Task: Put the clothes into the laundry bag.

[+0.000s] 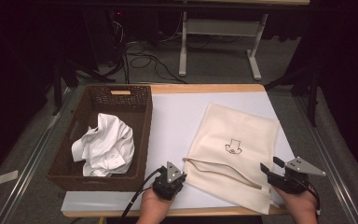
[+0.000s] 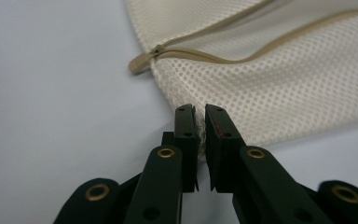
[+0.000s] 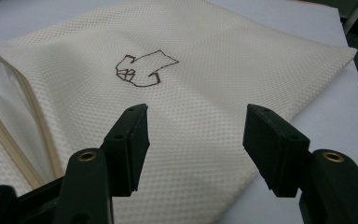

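**Left tongs pinching the mesh bag's edge, right tongs standing apart over it**

I am watching the cream mesh laundry bag (image 1: 233,151) lying flat on the white sheet (image 1: 177,121), right of centre in the high view. Its open zipper (image 1: 223,170) is running across the lower part of the bag, with the pull tab (image 2: 140,63) sticking out at the bag's left corner, upper middle of the left gripper view. A small brown drawn mark (image 1: 233,147) is sitting in the middle of the fabric.

The left gripper (image 1: 169,179) is sitting at the bottom centre of the high view, just beside the bag's lower left corner. In the left gripper view I am seeing its jaws pressed together on the rounded edge of the mesh just below the tab; a thin fold of fabric is showing in the narrow slit between the pads.

The right gripper (image 1: 284,176) is sitting at the lower right of the high view, by the bag's right edge. In the right gripper view its jaws are standing well apart above the mesh, not pressing on anything; the drawn mark is lying beyond them in the upper middle of the frame.

At the left of the high view a dark wicker basket (image 1: 142,112) is holding a crumpled white shirt (image 1: 105,144). The basket is standing apart from the bag.
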